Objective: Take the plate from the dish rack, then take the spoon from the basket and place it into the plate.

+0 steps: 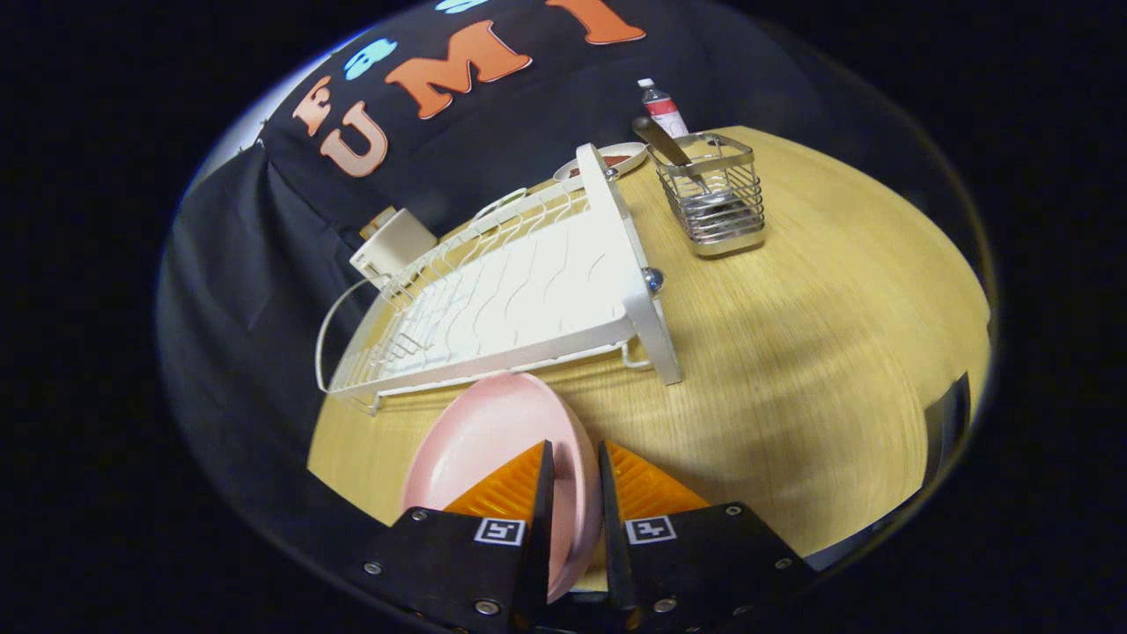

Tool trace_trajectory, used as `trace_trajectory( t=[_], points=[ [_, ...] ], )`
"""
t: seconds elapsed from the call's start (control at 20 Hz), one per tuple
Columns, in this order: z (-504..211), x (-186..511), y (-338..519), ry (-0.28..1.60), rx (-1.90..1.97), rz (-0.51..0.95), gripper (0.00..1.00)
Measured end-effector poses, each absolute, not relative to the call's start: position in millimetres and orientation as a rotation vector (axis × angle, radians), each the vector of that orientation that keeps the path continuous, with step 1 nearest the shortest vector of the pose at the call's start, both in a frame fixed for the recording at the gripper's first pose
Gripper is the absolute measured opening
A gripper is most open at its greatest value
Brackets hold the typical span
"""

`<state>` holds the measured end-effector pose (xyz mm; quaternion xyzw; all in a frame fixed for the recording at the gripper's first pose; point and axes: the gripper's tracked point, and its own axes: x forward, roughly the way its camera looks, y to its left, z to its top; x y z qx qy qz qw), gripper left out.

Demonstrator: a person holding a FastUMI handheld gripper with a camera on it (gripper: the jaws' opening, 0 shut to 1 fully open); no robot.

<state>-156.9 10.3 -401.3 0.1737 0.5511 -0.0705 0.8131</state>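
A pale pink plate [493,436] stands on edge between my fingers, its rim clamped by both pads, so my gripper [577,458] is shut on it. The plate hangs above the wooden table [819,352], just in front of the white dish rack [528,291], which holds no dishes. Beyond the rack's right end stands a wire basket [718,198] with a metal spoon [669,145] leaning in it, handle end up.
A small bottle with a red label [662,106] stands behind the basket. A white dish with something brown in it [603,161] sits behind the rack's far end. A white box [392,246] lies at the rack's left side. The table's edge curves close on the left.
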Motion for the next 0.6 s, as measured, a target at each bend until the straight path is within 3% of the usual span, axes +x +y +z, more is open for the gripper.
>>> trace_trajectory(
  t=[0.15,0.6],
  points=[
    [-394,-148,7,1.144,0.311,-0.141,0.28],
    [-326,-93,-49,0.837,0.132,-0.212,0.57]
  ],
)
